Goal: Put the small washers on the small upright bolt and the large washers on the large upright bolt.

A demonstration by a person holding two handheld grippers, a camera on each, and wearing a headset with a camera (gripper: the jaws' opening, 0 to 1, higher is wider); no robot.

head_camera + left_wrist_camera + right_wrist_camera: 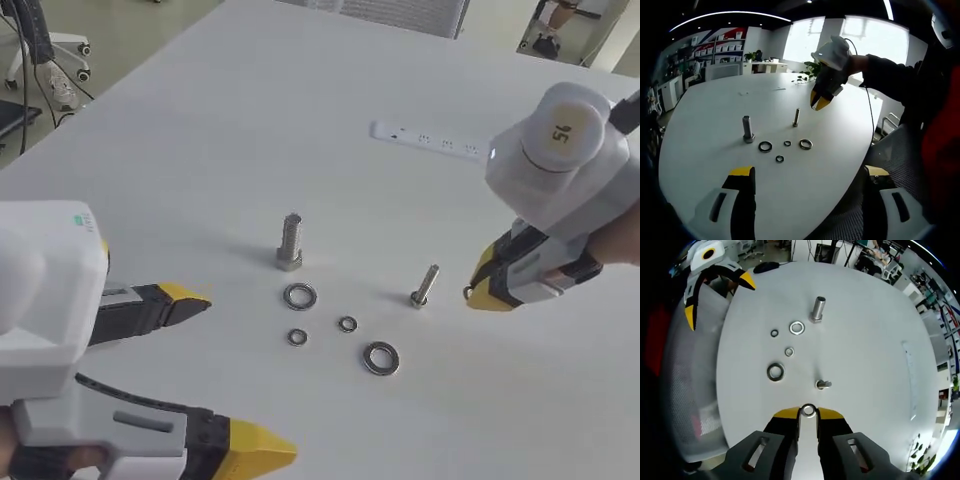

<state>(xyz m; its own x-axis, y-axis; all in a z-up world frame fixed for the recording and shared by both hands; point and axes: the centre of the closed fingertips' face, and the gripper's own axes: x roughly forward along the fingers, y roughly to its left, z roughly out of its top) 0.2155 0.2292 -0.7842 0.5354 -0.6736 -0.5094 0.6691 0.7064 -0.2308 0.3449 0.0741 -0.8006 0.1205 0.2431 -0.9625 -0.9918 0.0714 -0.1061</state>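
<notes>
White desk, head view. The round yellow label on top of the right hand-held gripper carries two digits, seemingly "35", seen sideways. Its jaws are almost closed on a held washer, just right of the small bolt and clear of it. The large bolt stands head-down, well left of the small one. Four washers lie flat and loose. The left large washer is just beside the large bolt's head, and the right large washer is nearer the person. The left small washer and right small washer lie between them. A white power strip lies further back, with no legible writing. The left hand-held gripper is spread wide and holds nothing.

Left gripper view. Its own jaws stand far apart with nothing between them. Both bolts and the four loose washers lie ahead, unobstructed. The right hand-held gripper hangs above the desk by the small bolt. Lettering on the shelving at the back wall is too small to read.

Right gripper view. The yellow tips pinch the held washer by its rim. The small bolt stands just ahead of it.
</notes>
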